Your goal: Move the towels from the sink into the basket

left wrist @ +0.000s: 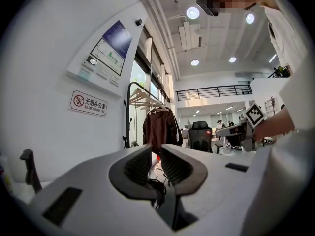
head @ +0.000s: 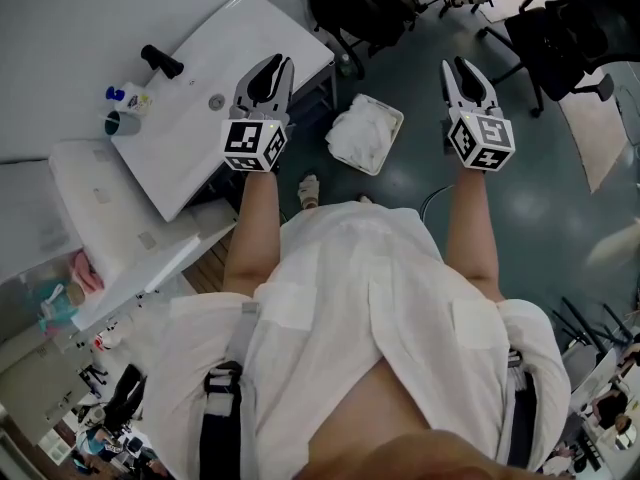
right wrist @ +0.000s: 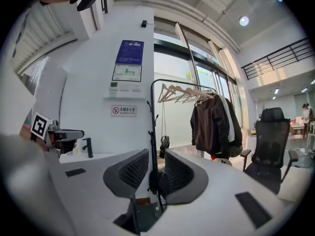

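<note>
**Towels Lying in the Basket on the Floor**

The white towels (head: 360, 136) are lying in a soft heap in the basket (head: 397, 118). They are bunched up, so nobody can tell how many there are. The one basket is sitting on the dark floor (head: 410, 173), just beside the right edge of the one white sink (head: 190, 158). Bare floor is lying open on the basket's right side and in front of it. Black office chairs (head: 355, 13) are standing close behind it. One shoe (head: 308, 190) of the person is standing near the basket's front corner.

One black tap (head: 160, 61) is sticking up at the back of the sink. One small cup (head: 121, 123) and one small bottle (head: 128, 96) are sitting at the sink's far left corner.

There are two grippers, and the person is holding one in each hand. The left gripper (head: 278, 61) is showing over the sink's right edge in the head view. Its fingers are standing a little apart and nothing is sitting between them. The right gripper (head: 453, 64) is hanging over the open floor to the right of the basket, well apart from it. Its fingers are standing a little apart too, and they are holding nothing.

Both gripper views are looking across the room. One coat rack (right wrist: 160, 90) with a brown jacket (right wrist: 212, 122) is standing by the white wall, and one no-smoking sign (left wrist: 87, 103) is hanging there.
</note>
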Action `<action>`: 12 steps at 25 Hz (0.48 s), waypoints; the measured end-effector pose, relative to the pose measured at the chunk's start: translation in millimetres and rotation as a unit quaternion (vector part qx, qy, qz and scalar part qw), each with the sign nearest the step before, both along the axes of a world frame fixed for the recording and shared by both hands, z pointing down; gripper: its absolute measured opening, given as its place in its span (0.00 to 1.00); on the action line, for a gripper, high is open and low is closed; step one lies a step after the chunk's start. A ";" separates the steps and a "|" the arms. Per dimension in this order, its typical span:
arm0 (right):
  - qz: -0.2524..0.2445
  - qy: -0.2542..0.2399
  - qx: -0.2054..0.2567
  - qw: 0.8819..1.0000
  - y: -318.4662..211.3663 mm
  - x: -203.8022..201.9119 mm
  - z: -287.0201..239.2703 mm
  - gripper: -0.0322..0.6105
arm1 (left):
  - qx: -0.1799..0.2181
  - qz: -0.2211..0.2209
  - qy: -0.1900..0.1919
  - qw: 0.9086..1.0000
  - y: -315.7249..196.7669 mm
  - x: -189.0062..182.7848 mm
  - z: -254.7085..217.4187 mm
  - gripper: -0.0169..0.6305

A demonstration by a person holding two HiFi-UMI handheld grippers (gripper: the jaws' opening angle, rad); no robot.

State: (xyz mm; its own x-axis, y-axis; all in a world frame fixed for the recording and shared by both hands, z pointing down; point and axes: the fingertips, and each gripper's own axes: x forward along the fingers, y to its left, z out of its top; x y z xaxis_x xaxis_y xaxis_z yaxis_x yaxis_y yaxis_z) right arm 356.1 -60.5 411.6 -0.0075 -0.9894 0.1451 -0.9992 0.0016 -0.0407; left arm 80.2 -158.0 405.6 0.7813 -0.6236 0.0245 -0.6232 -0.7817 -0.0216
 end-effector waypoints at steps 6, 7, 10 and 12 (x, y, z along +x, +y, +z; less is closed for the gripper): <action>0.012 0.012 0.050 0.999 22.6 25.2 -37.8 0.23 | 0.023 -0.018 0.010 1.000 -3.9 -11.8 -25.5 0.10; 0.012 0.017 0.057 0.998 26.1 27.9 -42.8 0.23 | 0.028 -0.021 0.012 0.999 -4.5 -13.6 -30.2 0.10; 0.014 0.034 0.080 0.996 36.3 33.5 -56.8 0.19 | 0.038 -0.031 0.019 0.999 -6.3 -19.1 -42.7 0.10; 0.013 0.044 0.093 0.995 41.6 35.3 -64.1 0.18 | 0.041 -0.036 0.022 0.998 -7.5 -22.1 -48.0 0.10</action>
State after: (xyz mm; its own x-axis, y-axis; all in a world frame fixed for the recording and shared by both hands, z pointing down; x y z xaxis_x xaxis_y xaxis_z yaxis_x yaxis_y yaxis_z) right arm 391.4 -18.8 347.5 0.0240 -0.9989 -0.0411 -0.9986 -0.0259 0.0461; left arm 58.1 -165.5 357.6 0.7333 -0.6771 -0.0616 -0.6798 -0.7313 -0.0552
